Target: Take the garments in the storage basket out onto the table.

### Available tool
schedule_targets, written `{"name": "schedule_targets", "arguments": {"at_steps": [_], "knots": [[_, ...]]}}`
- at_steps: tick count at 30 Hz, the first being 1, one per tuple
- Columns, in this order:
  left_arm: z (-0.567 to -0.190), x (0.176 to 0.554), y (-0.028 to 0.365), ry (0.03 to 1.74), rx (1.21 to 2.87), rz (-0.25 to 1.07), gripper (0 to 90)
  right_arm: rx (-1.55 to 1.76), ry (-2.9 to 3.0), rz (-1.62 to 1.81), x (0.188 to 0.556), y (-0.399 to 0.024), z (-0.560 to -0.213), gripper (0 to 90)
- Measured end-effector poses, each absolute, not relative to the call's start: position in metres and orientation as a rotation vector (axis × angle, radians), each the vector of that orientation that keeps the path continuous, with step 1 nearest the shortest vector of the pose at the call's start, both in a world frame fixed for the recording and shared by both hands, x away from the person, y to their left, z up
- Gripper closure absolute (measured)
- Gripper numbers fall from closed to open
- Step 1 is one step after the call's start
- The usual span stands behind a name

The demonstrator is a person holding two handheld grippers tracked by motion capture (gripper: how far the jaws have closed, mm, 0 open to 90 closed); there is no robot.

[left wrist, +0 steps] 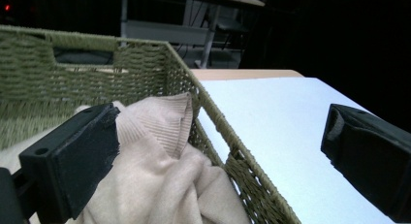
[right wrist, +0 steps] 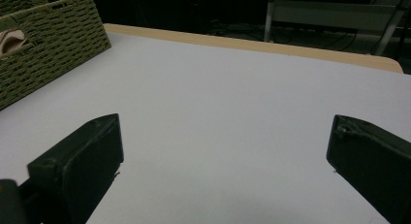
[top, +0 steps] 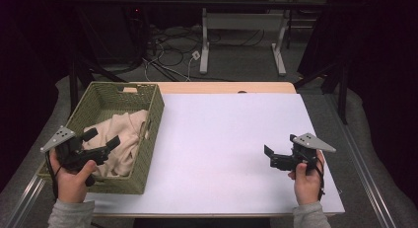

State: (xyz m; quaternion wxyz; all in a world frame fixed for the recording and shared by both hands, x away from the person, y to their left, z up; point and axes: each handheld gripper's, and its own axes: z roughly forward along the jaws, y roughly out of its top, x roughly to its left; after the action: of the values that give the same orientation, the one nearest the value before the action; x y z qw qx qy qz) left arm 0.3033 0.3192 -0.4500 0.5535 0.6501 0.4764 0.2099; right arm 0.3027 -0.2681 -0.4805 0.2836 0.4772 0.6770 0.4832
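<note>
— Over the basket's near corner, what have you got?

— I have my left claw (top: 101,141) hovering there with its jaws spread wide and nothing between them. One jaw hangs above the beige sweater (top: 121,139); the other, in the left gripper view, sits out past the rim over the bench (top: 222,139).

— Where's the sweater?

— Bunched inside the green woven basket (top: 153,134) at the bench's left edge. It seems to be untouched, though the light is dim.

— And the right side?

— My right claw (top: 280,151) is well apart, low over the bare white sheet, jaws wide, holding nothing.
</note>
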Motion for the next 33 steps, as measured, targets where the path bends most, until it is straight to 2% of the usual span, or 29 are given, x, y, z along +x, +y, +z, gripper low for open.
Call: {"name": "schedule_targets", "arguments": {"at_steps": [8, 21, 33], "knots": [[-0.446, 0.311, 0.322, 1.172, 1.610, 0.460, 0.3, 1.320, 1.816, 1.324, 0.307, -0.270, -0.483, 0.0], [-0.427, 0.340, 0.347, 1.338, 1.573, 0.494, 0.1, 1.321, 1.838, 1.304, 0.310, -0.269, -0.487, 0.0], [-0.456, 0.367, 0.362, 1.523, 1.600, 0.516, 0.1, 1.340, 1.847, 1.290, 0.313, -0.267, -0.493, 0.1]]}}
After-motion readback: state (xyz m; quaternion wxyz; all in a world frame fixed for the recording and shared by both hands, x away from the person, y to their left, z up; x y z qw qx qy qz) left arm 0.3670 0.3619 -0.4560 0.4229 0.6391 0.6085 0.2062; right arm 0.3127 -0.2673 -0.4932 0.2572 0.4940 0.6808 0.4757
